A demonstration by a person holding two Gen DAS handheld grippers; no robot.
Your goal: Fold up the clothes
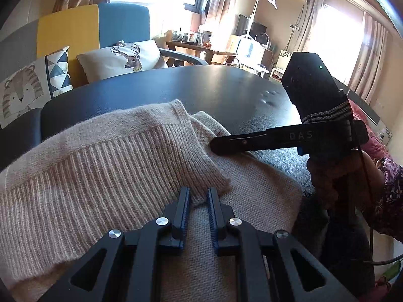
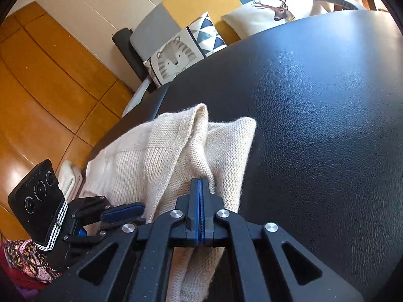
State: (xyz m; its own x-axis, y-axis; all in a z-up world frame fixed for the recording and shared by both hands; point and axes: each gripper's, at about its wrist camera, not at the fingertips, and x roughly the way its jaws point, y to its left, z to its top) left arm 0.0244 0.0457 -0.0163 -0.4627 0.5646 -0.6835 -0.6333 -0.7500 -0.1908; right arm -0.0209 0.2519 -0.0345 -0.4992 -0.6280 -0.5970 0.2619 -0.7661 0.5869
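A beige knit sweater lies partly folded on the black leather-look table. Its ribbed hem is turned up on top. My left gripper is nearly closed, with the corner of that hem pinched between its fingers. My right gripper comes in from the right, its tip on the sweater's far edge. In the right wrist view, my right gripper has its blue pads pressed together on a raised fold of the sweater. The left gripper holds the cloth at lower left.
A sofa with a deer pillow and a tiger pillow stands behind the table. The table top stretches bare to the right of the sweater. A hand in a floral sleeve holds the right gripper. The wooden floor lies left.
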